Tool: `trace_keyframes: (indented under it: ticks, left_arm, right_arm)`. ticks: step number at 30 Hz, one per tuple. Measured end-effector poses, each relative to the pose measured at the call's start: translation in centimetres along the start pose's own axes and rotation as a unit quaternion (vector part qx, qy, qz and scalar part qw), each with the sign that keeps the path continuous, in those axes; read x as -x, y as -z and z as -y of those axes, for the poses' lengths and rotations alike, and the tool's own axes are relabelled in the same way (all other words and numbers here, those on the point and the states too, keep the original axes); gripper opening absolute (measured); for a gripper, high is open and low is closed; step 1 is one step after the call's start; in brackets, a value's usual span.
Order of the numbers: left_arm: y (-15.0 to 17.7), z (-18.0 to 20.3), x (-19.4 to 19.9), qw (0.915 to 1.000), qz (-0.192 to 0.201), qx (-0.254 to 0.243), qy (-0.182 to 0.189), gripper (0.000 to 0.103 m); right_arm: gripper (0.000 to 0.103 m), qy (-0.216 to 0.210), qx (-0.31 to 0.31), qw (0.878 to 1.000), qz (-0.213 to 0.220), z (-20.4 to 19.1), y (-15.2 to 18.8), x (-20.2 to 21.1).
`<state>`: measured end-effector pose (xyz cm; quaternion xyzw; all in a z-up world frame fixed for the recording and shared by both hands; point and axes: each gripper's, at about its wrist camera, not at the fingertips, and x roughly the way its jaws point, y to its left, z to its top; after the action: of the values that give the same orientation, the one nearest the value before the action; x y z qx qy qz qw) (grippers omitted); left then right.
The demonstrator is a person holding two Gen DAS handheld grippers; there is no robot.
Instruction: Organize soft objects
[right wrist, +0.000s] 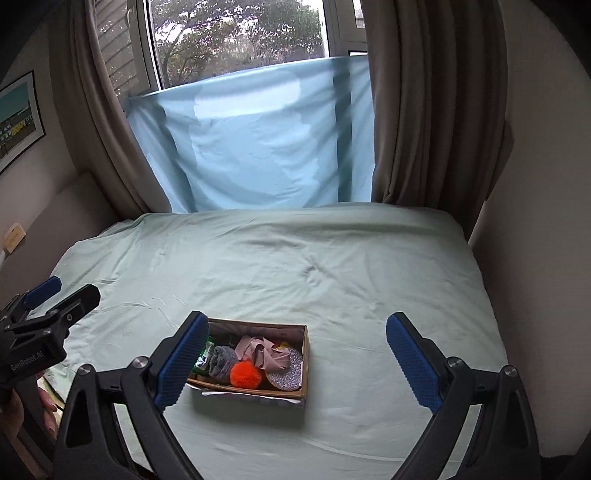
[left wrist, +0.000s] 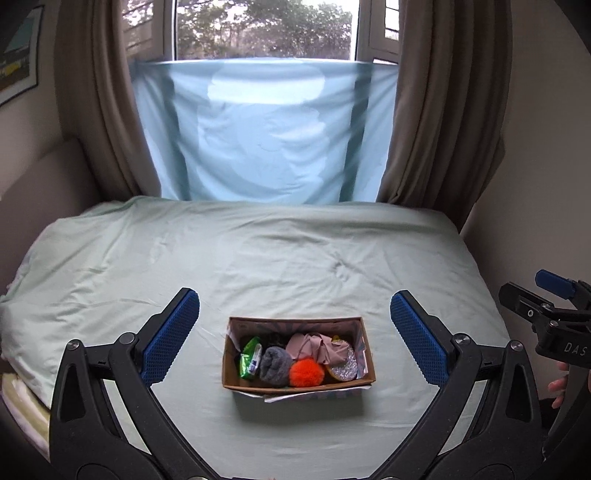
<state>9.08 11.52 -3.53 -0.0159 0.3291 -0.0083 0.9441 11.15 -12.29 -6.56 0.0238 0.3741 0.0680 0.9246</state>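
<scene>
Soft objects are seen gathered in a cardboard box (left wrist: 364,352) that rests on the bed (left wrist: 258,258), near its front edge and roughly centred. From the fingers outward: the left gripper (left wrist: 294,338) is held with its blue-padded fingers (left wrist: 170,338) spread wide and nothing between them, the box being framed in the gap well ahead; the right gripper (right wrist: 295,365) is likewise spread wide and empty, with its left finger (right wrist: 181,363) overlapping the box's left end in its own view, though contact cannot be judged. Both appear to be hovering back from the box, which suggests either that the sorting is finished or that a reach has not yet been made. Inside the box, a green packet (left wrist: 249,356) is seen at the left, a grey rolled cloth (left wrist: 275,363) beside it, an orange pompom (left wrist: 306,373) at the front, a crumpled pink fabric (left wrist: 312,345) behind it, and a silvery glitter piece (left wrist: 345,363) at the right. The items are packed closely, touching one another, probably so that they stay contained on the yielding bedding. Beyond the bed, a pale blue sheet (left wrist: 258,140) is hung across the lower window (left wrist: 264,27) between brown curtains (left wrist: 439,110).
</scene>
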Motion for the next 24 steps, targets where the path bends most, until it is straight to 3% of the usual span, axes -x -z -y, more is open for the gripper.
trace_keyframes:
  ticks: [13, 24]
  left_arm:
    - [1.7, 1.8, 4.9, 0.9959, 0.089, -0.003, -0.013, 0.103]
    - [1.3, 2.8, 4.6, 0.9958, 0.089, -0.016, -0.010, 0.103]
  right_arm:
    - [0.096, 0.032, 0.011, 0.997, 0.076, 1.1, 1.5, 4.9]
    - [0.096, 0.036, 0.002, 0.995, 0.092, 1.5, 1.4, 5.5]
